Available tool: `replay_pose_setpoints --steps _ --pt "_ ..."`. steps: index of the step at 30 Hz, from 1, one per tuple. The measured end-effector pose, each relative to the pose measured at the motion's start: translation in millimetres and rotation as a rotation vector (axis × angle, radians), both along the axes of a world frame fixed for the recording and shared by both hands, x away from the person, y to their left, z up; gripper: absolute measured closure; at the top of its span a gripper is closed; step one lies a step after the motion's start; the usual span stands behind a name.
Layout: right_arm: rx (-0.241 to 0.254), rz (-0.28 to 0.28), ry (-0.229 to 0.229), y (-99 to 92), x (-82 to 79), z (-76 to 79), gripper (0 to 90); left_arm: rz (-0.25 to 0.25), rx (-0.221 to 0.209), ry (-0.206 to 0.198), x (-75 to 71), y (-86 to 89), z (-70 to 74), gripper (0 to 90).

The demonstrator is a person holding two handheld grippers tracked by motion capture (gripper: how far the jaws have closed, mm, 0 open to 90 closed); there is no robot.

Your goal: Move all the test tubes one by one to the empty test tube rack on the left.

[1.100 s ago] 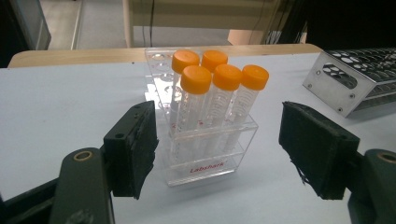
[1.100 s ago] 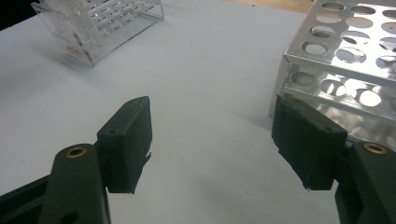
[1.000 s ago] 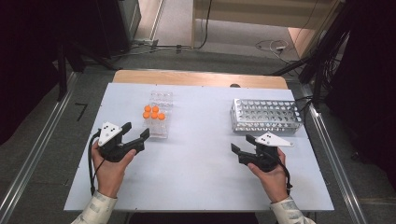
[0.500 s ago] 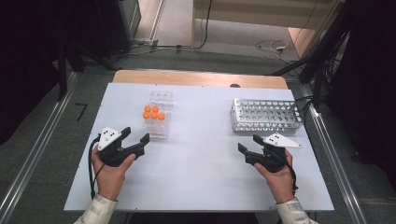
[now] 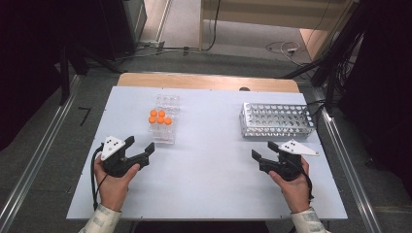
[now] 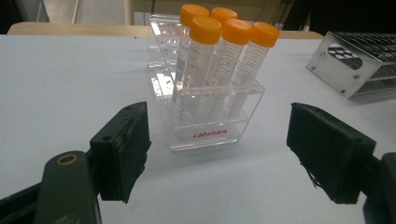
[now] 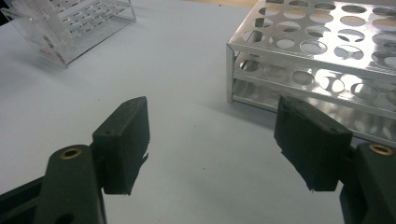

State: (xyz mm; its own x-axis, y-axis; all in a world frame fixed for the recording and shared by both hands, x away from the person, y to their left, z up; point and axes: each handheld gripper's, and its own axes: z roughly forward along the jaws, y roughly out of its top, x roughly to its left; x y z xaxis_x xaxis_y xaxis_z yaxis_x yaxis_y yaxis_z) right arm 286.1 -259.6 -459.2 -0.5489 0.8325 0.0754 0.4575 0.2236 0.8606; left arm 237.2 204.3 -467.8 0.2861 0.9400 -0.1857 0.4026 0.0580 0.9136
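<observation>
A clear plastic rack stands left of the table's middle and holds several orange-capped tubes. My left gripper sits just in front of it, pointing at it. Its jaws have just been opening and stand open with nothing between them. In the left gripper view the rack and its tubes stand upright a short way beyond the left gripper. My right gripper is open and empty, in front of an empty metal rack. The right gripper view has the metal rack just beyond the right gripper.
The white tabletop is bare between the two hands. The table's wooden far edge lies behind both racks. Cables run over the floor beyond it, and metal rails flank the table.
The left gripper's jaws have spread a little wider. Both hands have stayed almost where they were.
</observation>
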Motion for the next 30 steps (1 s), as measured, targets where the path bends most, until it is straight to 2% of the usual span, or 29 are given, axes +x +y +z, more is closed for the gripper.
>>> replay_pose_setpoints --steps 30 --pt "-0.003 -0.11 -0.004 -47.0 -8.8 -2.4 24.8 0.051 0.008 0.021 -7.1 17.5 -8.3 21.0"
